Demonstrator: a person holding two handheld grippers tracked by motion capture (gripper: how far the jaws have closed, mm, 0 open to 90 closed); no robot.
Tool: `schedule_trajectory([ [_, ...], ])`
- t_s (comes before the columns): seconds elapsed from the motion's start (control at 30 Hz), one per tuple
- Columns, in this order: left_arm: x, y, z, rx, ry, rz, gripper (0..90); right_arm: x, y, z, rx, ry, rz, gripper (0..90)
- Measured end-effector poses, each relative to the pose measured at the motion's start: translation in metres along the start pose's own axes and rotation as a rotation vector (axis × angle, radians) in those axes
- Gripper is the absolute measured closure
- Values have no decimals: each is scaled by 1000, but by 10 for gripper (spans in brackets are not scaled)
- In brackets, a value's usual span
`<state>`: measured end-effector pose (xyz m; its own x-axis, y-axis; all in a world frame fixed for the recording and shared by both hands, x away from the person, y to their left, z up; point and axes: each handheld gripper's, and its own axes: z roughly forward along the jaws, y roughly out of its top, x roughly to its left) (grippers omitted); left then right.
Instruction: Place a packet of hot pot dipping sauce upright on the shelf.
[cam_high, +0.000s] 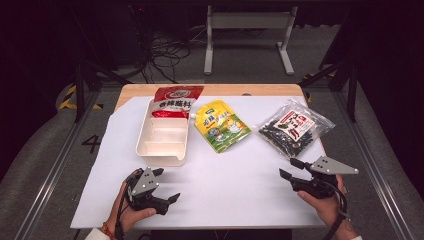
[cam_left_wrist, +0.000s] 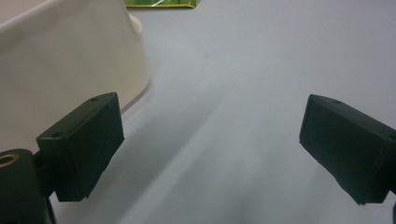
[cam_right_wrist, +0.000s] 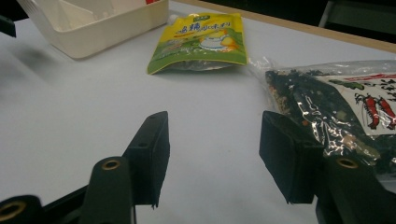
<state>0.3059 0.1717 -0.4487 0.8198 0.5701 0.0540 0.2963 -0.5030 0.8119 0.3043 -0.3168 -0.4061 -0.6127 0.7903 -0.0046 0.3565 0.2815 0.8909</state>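
A cream divided tray (cam_high: 162, 135) lies on the white sheet (cam_high: 230, 185), with a red packet (cam_high: 175, 100) resting across its far end. To its right lie a yellow-green spout pouch (cam_high: 220, 125) and a clear bag of dark dried food (cam_high: 295, 127). My left gripper (cam_high: 166, 184) sits just in front of the tray, open and empty. In the left gripper view, the open left gripper (cam_left_wrist: 210, 140) has the tray wall (cam_left_wrist: 70, 60) close at its left. My right gripper (cam_high: 291, 168) is open in front of the clear bag. The right gripper view has the right gripper (cam_right_wrist: 215, 154) empty beside the bag (cam_right_wrist: 327, 102), with the pouch (cam_right_wrist: 201, 39) and tray (cam_right_wrist: 93, 32) beyond.
The white sheet covers most of a wooden table (cam_high: 225, 89). Bare sheet stretches between the two grippers. Beyond the table's far edge, cables (cam_high: 165, 55) and a white frame (cam_high: 247, 30) stand on the floor.
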Motion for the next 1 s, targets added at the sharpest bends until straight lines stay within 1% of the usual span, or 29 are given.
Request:
schedule_trajectory([
  [0.03, 0, 0, 0, 4, 2, 7, 74, -2, 1, 0, 0, -2, -1, 439],
  [0.07, 0, -1, 0, 8, 2, 6, 74, -3, 3, 0, 2, -12, -2, 446],
  [0.17, 0, -1, -1, 8, 0, 9, 74, -9, 4, -2, 2, -35, 13, 452],
  [0.27, -1, -1, 0, 8, -3, 9, 76, -22, 3, -6, -3, -90, 23, 463],
  [0.3, -1, -1, 0, 10, -3, 11, 77, -28, 2, -8, -5, -108, 45, 467],
  [0.33, -1, -1, 1, 10, -3, 16, 76, -32, 1, -8, -3, -116, 53, 468],
  [0.4, -2, 0, 2, 16, -7, 22, 76, -40, -3, -8, 12, -156, 63, 471],
  [0.43, -2, 0, 2, 19, -10, 25, 76, -43, -5, -7, 19, -170, 76, 472],
  [0.47, -2, 0, 3, 18, -11, 26, 76, -47, -7, -6, 29, -174, 88, 471],
  [0.5, -2, 0, 3, 18, -11, 26, 76, -47, -7, -6, 29, -174, 88, 471],
  [0.53, -2, 0, 3, 16, -15, 26, 76, -51, -9, -4, 45, -190, 100, 468],
  [0.57, -3, 0, 3, 17, -18, 26, 76, -55, -10, -2, 54, -196, 113, 458],
  [0.6, -2, 0, 3, 16, -19, 26, 76, -59, -12, -1, 60, -200, 127, 441],
  [0.67, -2, 0, 3, 21, -24, 27, 76, -66, -14, 4, 74, -231, 159, 390],
  [0.7, -2, 0, 4, 24, -27, 29, 76, -70, -16, 6, 80, -238, 177, 371],
  [0.73, -3, -1, 4, 25, -33, 29, 76, -75, -18, 10, 94, -243, 201, 342],
  [0.77, -3, -1, 4, 25, -38, 29, 76, -79, -21, 16, 99, -248, 236, 314],
  [0.8, -3, -1, 4, 25, -38, 29, 77, -82, -23, 20, 106, -251, 258, 300],
  [0.83, -3, -1, 5, 26, -46, 31, 76, -83, -24, 26, 124, -254, 272, 274],
  [0.9, -3, -1, 5, 29, -48, 31, 76, -86, -25, 37, 164, -242, 304, 225],
  [0.93, -3, -1, 5, 28, -49, 31, 76, -87, -26, 41, 182, -254, 328, 205],
  [0.97, -3, -1, 5, 26, -51, 28, 76, -89, -26, 45, 195, -263, 352, 164],
  [1.0, -3, -1, 4, 30, -53, 29, 76, -91, -27, 49, 202, -263, 387, 145],
])
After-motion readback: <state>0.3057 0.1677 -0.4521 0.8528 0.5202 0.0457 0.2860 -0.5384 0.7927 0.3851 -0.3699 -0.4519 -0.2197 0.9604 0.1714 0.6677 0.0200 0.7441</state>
